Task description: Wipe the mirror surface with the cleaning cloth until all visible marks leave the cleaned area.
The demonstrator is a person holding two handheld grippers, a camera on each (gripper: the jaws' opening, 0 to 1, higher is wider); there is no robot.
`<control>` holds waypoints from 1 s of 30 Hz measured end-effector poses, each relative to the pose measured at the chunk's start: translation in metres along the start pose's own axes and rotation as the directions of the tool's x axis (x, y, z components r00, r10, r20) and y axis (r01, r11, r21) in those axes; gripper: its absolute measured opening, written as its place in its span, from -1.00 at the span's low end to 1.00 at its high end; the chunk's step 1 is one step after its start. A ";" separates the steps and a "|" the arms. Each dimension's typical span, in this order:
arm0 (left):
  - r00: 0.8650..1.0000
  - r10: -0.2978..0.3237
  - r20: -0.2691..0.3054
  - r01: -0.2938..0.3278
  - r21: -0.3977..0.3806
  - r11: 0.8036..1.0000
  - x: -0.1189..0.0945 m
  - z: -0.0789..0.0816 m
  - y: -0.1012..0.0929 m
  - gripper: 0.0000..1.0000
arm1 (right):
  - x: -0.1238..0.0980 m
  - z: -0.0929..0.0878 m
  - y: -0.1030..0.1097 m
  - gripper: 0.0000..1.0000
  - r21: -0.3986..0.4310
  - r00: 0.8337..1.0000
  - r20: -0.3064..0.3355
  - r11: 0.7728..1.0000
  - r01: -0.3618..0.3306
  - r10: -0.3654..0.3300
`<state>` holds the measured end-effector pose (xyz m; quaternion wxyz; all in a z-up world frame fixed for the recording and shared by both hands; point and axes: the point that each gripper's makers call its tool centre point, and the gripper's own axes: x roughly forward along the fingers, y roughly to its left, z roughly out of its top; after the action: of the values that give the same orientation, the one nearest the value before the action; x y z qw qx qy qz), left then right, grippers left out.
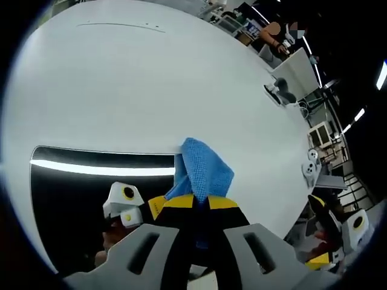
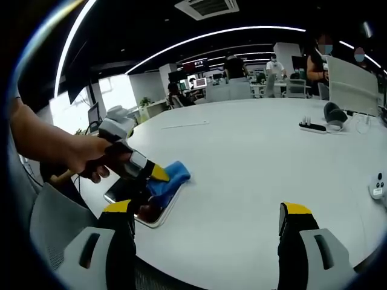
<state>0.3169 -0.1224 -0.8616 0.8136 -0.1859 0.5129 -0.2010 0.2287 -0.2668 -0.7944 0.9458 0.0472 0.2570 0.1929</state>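
On the desk (image 2: 254,157), our left tongs (image 1: 195,202) pinch the soft, light cloth (image 1: 202,169) over the fragile, slippery mirror (image 1: 91,181); right tongs (image 2: 208,217) spread, empty.

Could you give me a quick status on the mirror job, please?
Left tool shut on cloth, cloth on mirror. Right tool open, empty, above table. Nothing in the way.

We see broad bare worktop (image 2: 254,163) ahead of the right hand-held gripper (image 2: 205,220), whose jaws stand wide apart. On its left, the left hand-held gripper (image 2: 158,174), blue cleaning cloth (image 2: 172,175) and mirror (image 2: 154,208) block passage; a power strip (image 2: 314,127) and headphones (image 2: 334,113) sit far off.
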 end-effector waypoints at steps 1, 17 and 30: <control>1.000 0.001 -0.003 -0.001 -0.002 1.000 0.000 -0.001 0.000 -0.94 | 0.000 0.000 0.000 0.97 0.000 1.000 -0.001 1.000 0.000 0.000; 1.000 -0.003 0.005 0.003 0.001 1.000 0.000 -0.001 0.000 -0.94 | 0.000 0.000 0.000 0.97 -0.003 1.000 -0.003 1.000 0.000 0.000; 1.000 -0.012 0.000 0.012 -0.012 1.000 -0.002 -0.001 0.002 -0.94 | -0.001 0.000 0.000 0.97 -0.002 1.000 -0.001 1.000 0.001 -0.001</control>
<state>0.3156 -0.1197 -0.8619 0.8114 -0.1938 0.5129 -0.2026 0.2279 -0.2668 -0.7935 0.9458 0.0459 0.2573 0.1926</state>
